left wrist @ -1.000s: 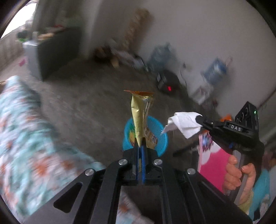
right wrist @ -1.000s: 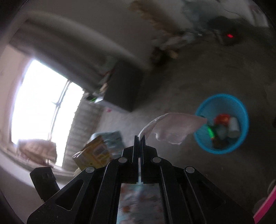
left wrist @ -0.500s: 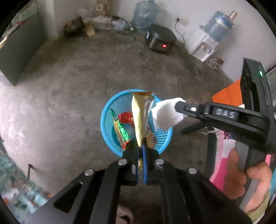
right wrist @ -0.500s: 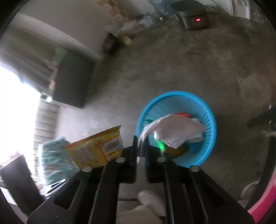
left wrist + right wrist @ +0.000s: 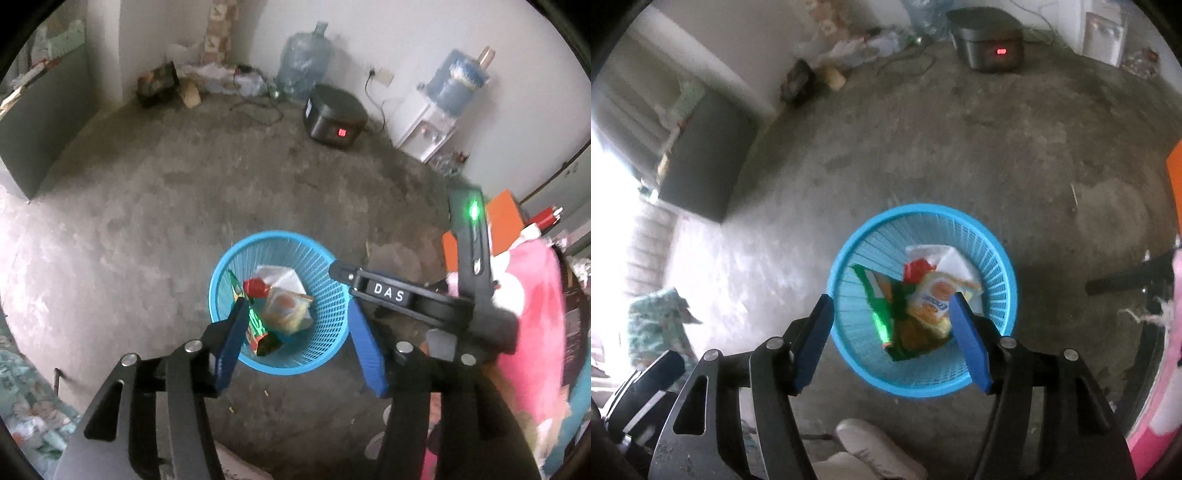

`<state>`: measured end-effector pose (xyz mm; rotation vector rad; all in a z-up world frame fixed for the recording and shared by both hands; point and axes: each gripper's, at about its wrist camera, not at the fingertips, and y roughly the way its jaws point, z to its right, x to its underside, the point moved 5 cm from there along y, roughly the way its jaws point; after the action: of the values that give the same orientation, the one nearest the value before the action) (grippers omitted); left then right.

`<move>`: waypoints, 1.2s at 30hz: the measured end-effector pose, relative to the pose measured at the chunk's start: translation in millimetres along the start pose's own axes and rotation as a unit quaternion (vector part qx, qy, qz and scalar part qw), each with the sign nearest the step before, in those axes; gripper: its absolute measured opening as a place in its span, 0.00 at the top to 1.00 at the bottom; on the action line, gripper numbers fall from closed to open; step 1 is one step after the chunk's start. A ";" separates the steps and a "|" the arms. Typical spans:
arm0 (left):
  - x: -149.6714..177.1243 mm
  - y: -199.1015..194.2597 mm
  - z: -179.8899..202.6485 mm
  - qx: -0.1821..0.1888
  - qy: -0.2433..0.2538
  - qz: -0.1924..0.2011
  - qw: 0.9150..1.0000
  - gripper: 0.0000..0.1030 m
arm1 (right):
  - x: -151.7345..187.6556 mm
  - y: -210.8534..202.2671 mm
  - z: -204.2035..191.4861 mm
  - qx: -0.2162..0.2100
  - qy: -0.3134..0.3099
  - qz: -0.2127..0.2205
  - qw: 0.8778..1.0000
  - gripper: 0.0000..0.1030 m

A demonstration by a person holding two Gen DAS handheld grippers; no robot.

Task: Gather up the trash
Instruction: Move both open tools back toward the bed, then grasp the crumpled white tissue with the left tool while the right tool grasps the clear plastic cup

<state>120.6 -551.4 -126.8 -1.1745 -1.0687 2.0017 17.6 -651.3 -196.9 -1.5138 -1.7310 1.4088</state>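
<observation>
Bare concrete floor (image 5: 184, 221) carries our blue plastic mesh basket (image 5: 332, 334) of light, crinkly wrappers (image 5: 931, 299); both hand-held grippers (image 5: 295, 317) (image 5: 892, 317) have just been opening and are empty; we'd pinch edges.

Bare concrete floor (image 5: 155, 206), stained and patchy. White walls (image 5: 388, 40) at the far side. Far wall: water jug (image 5: 304, 66), black cooker (image 5: 334, 116) with a red light, white water dispenser (image 5: 439, 118) at far right, cable running to a wall socket (image 5: 380, 75). Clutter (image 5: 207, 79) in the far corner. Dark cabinet (image 5: 40, 110) at left with things on top. Strong daylight from the left window (image 5: 605, 184) washes out the near-left floor. Floral fabric (image 5: 22, 406) at near left.
</observation>
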 end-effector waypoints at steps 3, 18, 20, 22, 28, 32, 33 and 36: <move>-0.5 -47.6 1.8 -0.014 0.003 0.031 0.999 0.38 | 3.4 -33.0 -15.1 -0.026 -0.006 0.032 0.999 0.37; 129.3 -310.1 -37.1 -0.139 -0.022 0.210 0.968 0.15 | 76.6 -169.8 -169.6 -0.205 -0.175 0.071 0.960 0.23; 157.6 -327.8 -49.8 -0.163 -0.026 0.219 0.962 0.15 | 93.3 -175.5 -190.9 -0.218 -0.205 0.061 0.952 0.23; 186.9 -343.1 -63.7 -0.183 -0.034 0.227 0.956 0.15 | 109.8 -175.3 -212.6 -0.235 -0.230 0.042 0.944 0.22; 278.1 -392.8 -115.7 -0.254 -0.102 0.275 0.922 0.14 | 168.9 -165.1 -282.8 -0.277 -0.293 -0.016 0.915 0.23; 327.7 -413.8 -144.6 -0.277 -0.147 0.297 0.902 0.14 | 204.6 -150.9 -328.8 -0.298 -0.321 -0.061 0.897 0.22; 339.5 -420.3 -152.0 -0.277 -0.160 0.303 0.898 0.14 | 214.0 -147.3 -337.7 -0.302 -0.327 -0.070 0.893 0.22; 372.8 -451.8 -179.7 -0.287 -0.198 0.331 0.877 0.14 | 240.6 -136.3 -365.5 -0.303 -0.340 -0.095 0.885 0.23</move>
<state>151.3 35.2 47.3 -1.6378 -1.7289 2.6246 186.7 -271.2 -4.7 -1.0975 -2.8772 1.4711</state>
